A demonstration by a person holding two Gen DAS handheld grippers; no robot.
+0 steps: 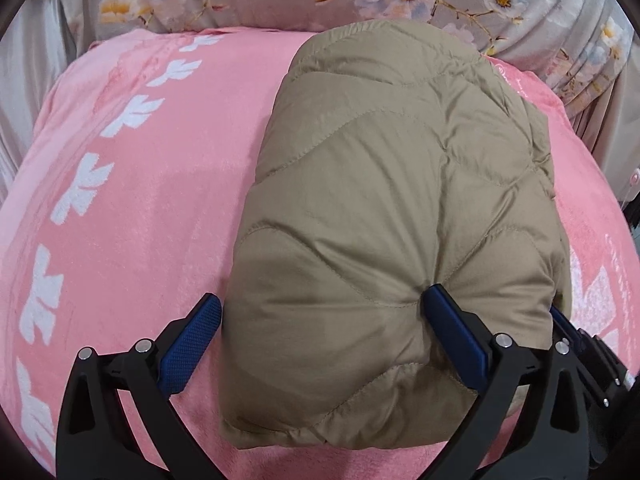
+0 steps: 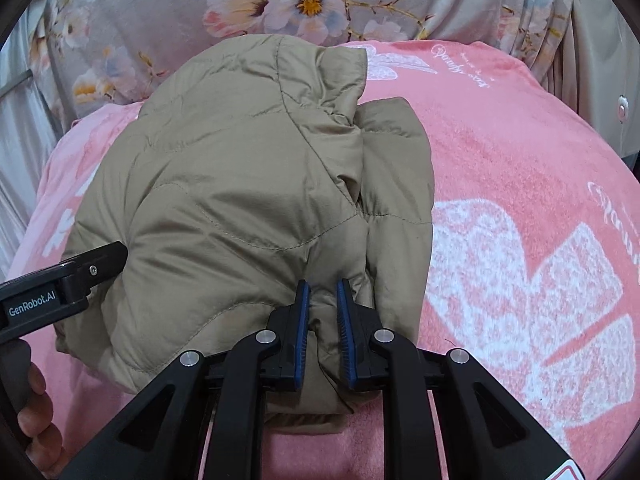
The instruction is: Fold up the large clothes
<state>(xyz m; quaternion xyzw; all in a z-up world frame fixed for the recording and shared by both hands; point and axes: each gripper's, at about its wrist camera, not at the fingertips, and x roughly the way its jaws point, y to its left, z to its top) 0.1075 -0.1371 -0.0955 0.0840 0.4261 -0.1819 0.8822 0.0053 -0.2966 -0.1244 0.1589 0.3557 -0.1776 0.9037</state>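
Two tools work on one folded, quilted tan jacket [image 1: 384, 216] that lies on a pink blanket [image 1: 168, 184] with white leaf and flower prints. Left tool [image 1: 324, 332], seen from its own camera, stands spread wide: one blue-padded finger rests on bare blanket just beside the jacket's near left edge, while the other presses a dent into the top of the padded bundle, so the jacket's near left corner sits between the fingers but is not pinched. Right tool [image 2: 323, 332], seen from its camera, has its two blue pads close together with a bunched fold of the jacket's near edge pinched between them. One jacket, one blanket and two tools are in view, with part of a hand [image 2: 36, 408] gripping the left tool's handle at the lower left of the right camera's picture. Open pink blanket stretches wide to the left of the jacket in the left view and wide to the right of it in the right view. At the far edge of the blanket hangs a grey floral fabric [image 2: 280, 4], which the jacket's far end nearly reaches. Near edges of the blanket are out of view.
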